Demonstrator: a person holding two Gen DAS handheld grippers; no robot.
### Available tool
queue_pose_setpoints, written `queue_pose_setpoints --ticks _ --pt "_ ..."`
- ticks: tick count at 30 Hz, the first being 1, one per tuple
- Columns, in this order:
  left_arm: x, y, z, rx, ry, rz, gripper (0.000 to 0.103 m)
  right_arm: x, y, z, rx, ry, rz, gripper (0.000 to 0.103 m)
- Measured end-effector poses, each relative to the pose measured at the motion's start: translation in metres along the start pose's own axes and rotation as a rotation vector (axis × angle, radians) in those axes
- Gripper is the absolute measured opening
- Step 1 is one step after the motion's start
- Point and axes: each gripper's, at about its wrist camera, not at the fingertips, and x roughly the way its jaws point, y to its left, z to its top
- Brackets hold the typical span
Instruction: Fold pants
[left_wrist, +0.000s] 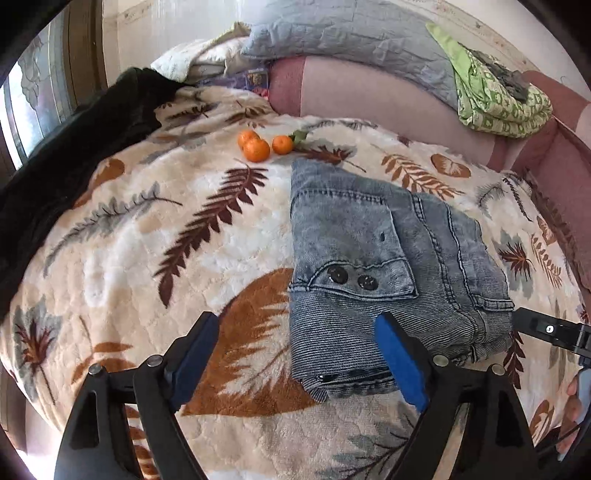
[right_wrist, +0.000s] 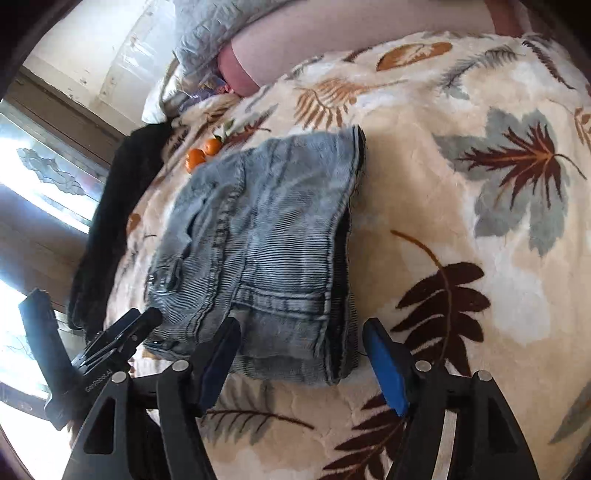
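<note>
Evidently late in the job. The faded blue-grey denim pants (left_wrist: 388, 258) lie as a compact, several-layer bundle on the cream plush blanket with brown and grey leaf print (left_wrist: 147, 240), pocket flap with two dark buttons facing up. The fold looks done or nearly so; what may remain is squaring the stacked edges, which sit slightly uneven at the near end.

Left gripper (left_wrist: 299, 354): jaws spread wide, nothing between them; its right blue-padded finger overlaps the bundle's near edge, though I cannot tell whether it touches. Right gripper (right_wrist: 301, 354): likewise spread and empty, straddling the near right corner of the bundle (right_wrist: 266, 229).

Edges: the bundle's dark inner layers show along its right side in the right wrist view. Room: open blanket on the left and right of the pants. Three small oranges (left_wrist: 258, 146) sit just beyond the far edge, near but apart. A black garment (left_wrist: 74, 166) lies well off left; pink bolster (left_wrist: 369, 96) behind.
</note>
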Motion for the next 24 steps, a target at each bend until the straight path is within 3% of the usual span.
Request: queue_pose_setpoints --ticks 2,6,11,16,22,24 --pt "-0.015 -0.002 -0.001 0.009 -0.024 0.012 0.087 -0.03 0.007 -0.011 -0.052 -0.081 -0.027 0.072" --pt "-0.041 -0.009 -0.008 -0.006 -0.06 -0.01 0.087 -0.07 0.014 -0.044 -0.135 -0.241 -0.076 0.084" --pt "-0.066 -0.02 -0.021 -0.003 -0.08 -0.002 0.087 -0.093 0.015 -0.083 -0.163 -0.354 -0.102 0.084" --pt "-0.081 -0.028 -0.036 -0.024 -0.1 -0.011 0.087 -0.098 0.031 -0.093 -0.252 -0.407 -0.105 0.085" --pt "-0.082 -0.032 -0.047 -0.041 -0.09 0.008 0.087 -0.09 0.042 -0.103 -0.316 -0.373 -0.107 0.089" --pt "-0.082 -0.032 -0.048 -0.04 -0.086 0.013 0.087 -0.087 0.043 -0.104 -0.327 -0.364 -0.116 0.096"
